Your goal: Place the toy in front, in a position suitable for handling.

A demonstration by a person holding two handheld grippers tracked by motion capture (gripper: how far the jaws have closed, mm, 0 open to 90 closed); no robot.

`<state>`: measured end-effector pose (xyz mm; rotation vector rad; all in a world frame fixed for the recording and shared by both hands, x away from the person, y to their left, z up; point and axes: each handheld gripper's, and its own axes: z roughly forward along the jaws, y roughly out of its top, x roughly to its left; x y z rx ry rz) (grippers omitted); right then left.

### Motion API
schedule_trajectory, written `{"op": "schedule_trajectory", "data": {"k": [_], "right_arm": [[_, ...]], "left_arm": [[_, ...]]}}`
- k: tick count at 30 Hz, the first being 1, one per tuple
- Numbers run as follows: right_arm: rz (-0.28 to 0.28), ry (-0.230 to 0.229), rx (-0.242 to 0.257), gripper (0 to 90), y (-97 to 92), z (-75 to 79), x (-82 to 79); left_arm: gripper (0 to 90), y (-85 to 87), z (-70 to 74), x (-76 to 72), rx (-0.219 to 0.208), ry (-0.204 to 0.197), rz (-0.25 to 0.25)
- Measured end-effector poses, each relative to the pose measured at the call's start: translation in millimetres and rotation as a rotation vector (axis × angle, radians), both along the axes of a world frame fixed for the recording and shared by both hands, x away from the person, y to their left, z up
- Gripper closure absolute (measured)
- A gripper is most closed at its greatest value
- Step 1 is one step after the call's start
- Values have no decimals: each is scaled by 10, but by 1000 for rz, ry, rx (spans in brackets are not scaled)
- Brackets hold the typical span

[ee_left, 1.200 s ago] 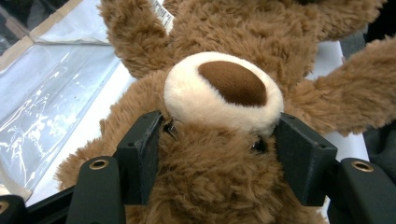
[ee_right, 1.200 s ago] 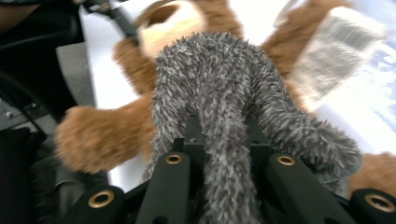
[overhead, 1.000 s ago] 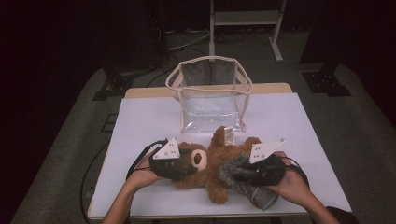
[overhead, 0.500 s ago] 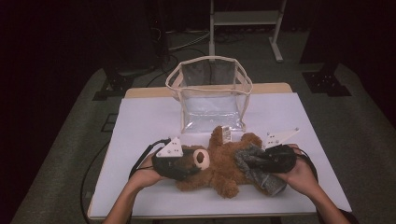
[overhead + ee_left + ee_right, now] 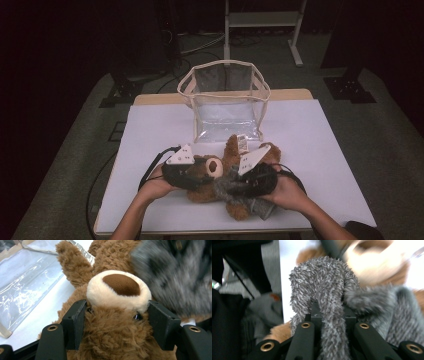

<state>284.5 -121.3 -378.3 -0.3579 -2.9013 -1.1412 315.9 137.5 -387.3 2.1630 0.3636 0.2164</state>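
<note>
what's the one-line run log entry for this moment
left gripper shut on teddy bear head | right gripper shut on grey furry cloth over bear | clear bag behind, upright | all on white table

A clear plastic bag (image 5: 226, 102) stands open on the white table (image 5: 310, 145), near its far edge

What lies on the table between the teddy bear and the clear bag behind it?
In the high view, only a short bare strip of white table separates the teddy bear from the clear bag; the bear's raised paw nearly reaches the bag.
</note>
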Motion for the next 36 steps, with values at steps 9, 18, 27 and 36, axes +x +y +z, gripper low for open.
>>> {"op": "schedule_trajectory", "data": {"k": [9,18,27,36], "right_arm": [[-65,-28,-59,768,-387,-70,-244],[-40,-75,17,759,-179,-23,-182],[-156,-70,74,760,-640,-7,-324],[-362,-12,135,760,-1434,-176,-441]], "left_arm": [[352,-10,6,-5,-1,3,-4],[350,-7,-3,-29,14,-21,-30],[348,31,-24,-33,4,-21,-47],[343,14,-11,-53,16,-38,-62]]}}
